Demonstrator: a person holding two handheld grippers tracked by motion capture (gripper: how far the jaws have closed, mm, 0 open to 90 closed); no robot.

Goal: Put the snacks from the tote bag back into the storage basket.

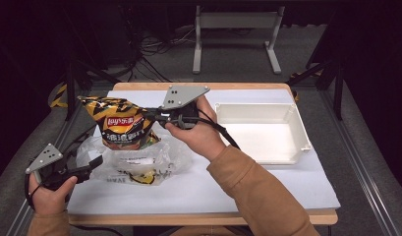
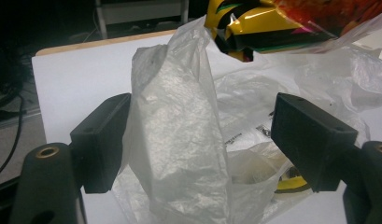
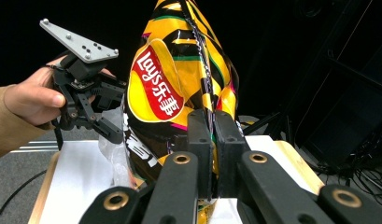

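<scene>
Two grippers are at work over the white-covered table [image 1: 267, 191]. The right gripper [image 1: 157, 116] has its jaws pressed together on the seam edge of a yellow-and-black Lay's crisp bag [image 1: 121, 125], which hangs in the air above the left half of the table, clear of the surface. From the high view the bag's long axis runs roughly level, from the pinched end beside the right hand [image 1: 196, 132] out toward the table's left side, with its bulging body sagging a little below that line and its red logo facing up toward the camera. In the right gripper view the same bag stands on end beyond the jaws, pointing away along them. Just under it lies a crumpled clear plastic bag [image 1: 139, 162], its mouth loose and a small yellow item showing through its lower folds. The left gripper [image 1: 93, 164] sits low at the near left corner with its jaws spread wide; in the left gripper view a raised fold of the clear plastic stands between them, touching the left jaw at most. Well off to the right rests a white rectangular bin [image 1: 299, 128].
</scene>
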